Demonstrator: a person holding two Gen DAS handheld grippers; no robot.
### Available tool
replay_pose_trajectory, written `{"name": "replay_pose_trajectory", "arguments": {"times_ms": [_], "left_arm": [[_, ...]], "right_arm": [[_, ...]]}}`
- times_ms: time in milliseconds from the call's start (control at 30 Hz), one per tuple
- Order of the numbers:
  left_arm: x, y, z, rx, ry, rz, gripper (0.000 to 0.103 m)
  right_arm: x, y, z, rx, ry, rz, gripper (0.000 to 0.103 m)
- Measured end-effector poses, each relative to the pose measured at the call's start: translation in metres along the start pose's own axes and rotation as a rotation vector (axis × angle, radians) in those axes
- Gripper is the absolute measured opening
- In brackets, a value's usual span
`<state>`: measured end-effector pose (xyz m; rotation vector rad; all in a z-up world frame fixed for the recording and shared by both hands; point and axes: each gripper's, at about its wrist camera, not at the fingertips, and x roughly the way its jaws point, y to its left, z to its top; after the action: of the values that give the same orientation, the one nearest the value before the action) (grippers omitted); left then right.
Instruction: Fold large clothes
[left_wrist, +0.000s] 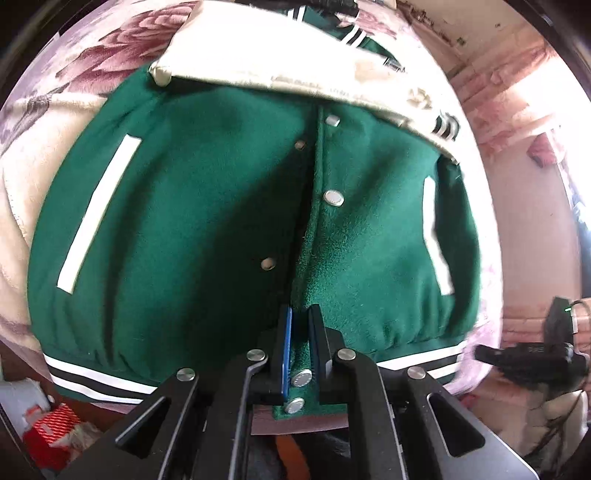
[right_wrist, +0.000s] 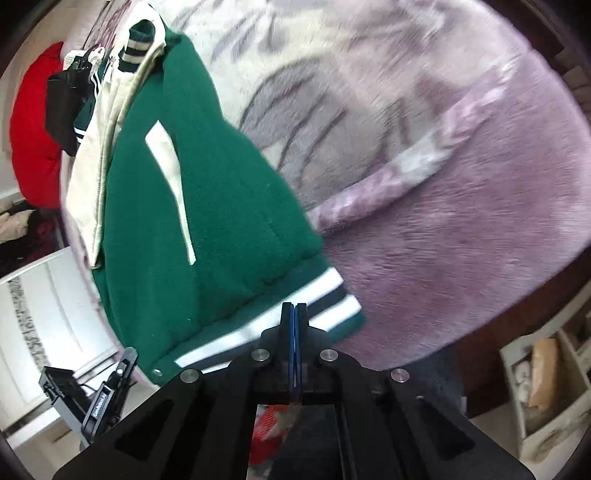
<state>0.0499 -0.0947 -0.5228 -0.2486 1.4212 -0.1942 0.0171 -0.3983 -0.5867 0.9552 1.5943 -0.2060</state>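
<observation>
A green varsity jacket (left_wrist: 207, 206) with cream sleeves (left_wrist: 266, 55) folded across its top lies front up on a floral blanket. My left gripper (left_wrist: 300, 314) is shut on the jacket's snap-button placket (left_wrist: 301, 380) at the striped hem. In the right wrist view the same jacket (right_wrist: 207, 229) fills the left side. My right gripper (right_wrist: 294, 308) is shut with its pads together, at the striped hem (right_wrist: 325, 295), holding nothing that I can see. The left gripper's body (right_wrist: 103, 398) shows at lower left there, and the right gripper's body (left_wrist: 532, 354) shows at the right of the left wrist view.
The pink and purple floral blanket (right_wrist: 461, 206) covers the bed. A red cushion (right_wrist: 33, 129) lies beyond the jacket's collar. A white cabinet (right_wrist: 48, 317) stands at left, shelves (right_wrist: 546, 380) at lower right. Red packaging (left_wrist: 51, 432) sits on the floor.
</observation>
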Motion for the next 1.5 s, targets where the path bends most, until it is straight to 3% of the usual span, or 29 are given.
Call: {"name": "replay_pose_trajectory", "arguments": {"times_ms": [100,200,267,300,333,367,400,433,500,533,633,767,800,900,967,1000,1033,1067,1133,1200,1300,1367,1500], "left_arm": [[0.053,0.013,-0.007,-0.001,0.074,0.037,0.007],[0.066,0.018,-0.005,-0.010,0.090,0.015,0.007],[0.064,0.017,-0.006,0.000,0.085,0.001,0.007],[0.062,0.016,-0.007,0.006,0.079,-0.006,0.007],[0.061,0.016,-0.008,0.013,0.073,-0.010,0.007],[0.059,0.014,-0.009,0.018,0.068,-0.012,0.007],[0.058,0.013,-0.009,0.019,0.068,-0.015,0.007],[0.057,0.012,-0.008,0.015,0.069,-0.020,0.007],[0.053,0.011,-0.010,0.012,0.065,-0.033,0.007],[0.055,0.009,-0.012,0.014,0.066,-0.038,0.007],[0.071,0.005,-0.014,0.024,0.092,-0.040,0.007],[0.068,0.006,-0.005,0.006,0.118,-0.026,0.011],[0.059,0.004,-0.003,0.009,0.114,-0.018,0.011],[0.026,-0.001,0.001,0.015,0.063,0.066,0.015],[0.006,0.000,0.005,0.002,0.017,0.087,0.041],[-0.005,0.002,0.008,-0.022,-0.006,0.109,0.068],[-0.014,0.006,0.011,-0.049,-0.033,0.127,0.085],[-0.022,0.007,0.014,-0.073,-0.060,0.139,0.086],[-0.035,0.015,0.015,-0.106,-0.110,0.201,0.086],[-0.038,0.018,0.023,-0.126,-0.157,0.252,0.086],[-0.034,0.011,0.025,-0.161,-0.209,0.336,0.086],[-0.025,0.002,0.025,-0.186,-0.209,0.390,0.086],[0.008,-0.017,0.018,-0.308,-0.133,0.415,0.087]], "right_arm": [[0.010,-0.023,0.004,-0.007,0.049,-0.107,0.000],[0.020,-0.040,0.011,0.064,0.106,0.021,0.004],[0.015,-0.042,0.014,0.063,0.089,0.118,0.048],[0.017,-0.041,0.014,0.067,0.092,0.168,0.080],[0.023,-0.042,0.013,0.088,0.099,0.213,0.083],[0.027,-0.042,0.016,0.098,0.111,0.218,0.083],[0.038,-0.041,0.016,0.100,0.133,0.220,0.069],[0.040,-0.039,0.014,0.096,0.116,0.218,0.031],[0.039,-0.033,0.007,0.097,0.090,0.183,0.007],[0.027,-0.028,0.002,0.077,0.053,0.147,0.006],[0.019,-0.035,-0.008,0.039,0.018,-0.001,0.005],[0.028,-0.041,0.015,0.066,0.101,-0.043,0.009],[0.021,-0.036,0.019,0.042,0.132,-0.052,0.013],[-0.013,-0.012,0.018,-0.028,0.146,-0.051,0.048],[-0.057,-0.004,0.019,-0.068,0.101,-0.028,0.054],[-0.072,0.000,0.020,-0.080,0.096,-0.024,0.054],[-0.093,0.004,0.025,-0.086,0.080,-0.017,0.054],[-0.111,0.007,0.033,-0.093,0.066,-0.008,0.054],[-0.138,0.013,0.060,-0.111,0.045,0.006,0.054],[-0.148,0.045,0.099,-0.125,0.035,0.036,0.055],[-0.143,0.087,0.180,-0.181,0.013,0.083,0.058],[-0.135,0.113,0.234,-0.230,-0.008,0.104,0.060],[-0.092,0.163,0.373,-0.277,-0.030,0.201,0.060]]}}
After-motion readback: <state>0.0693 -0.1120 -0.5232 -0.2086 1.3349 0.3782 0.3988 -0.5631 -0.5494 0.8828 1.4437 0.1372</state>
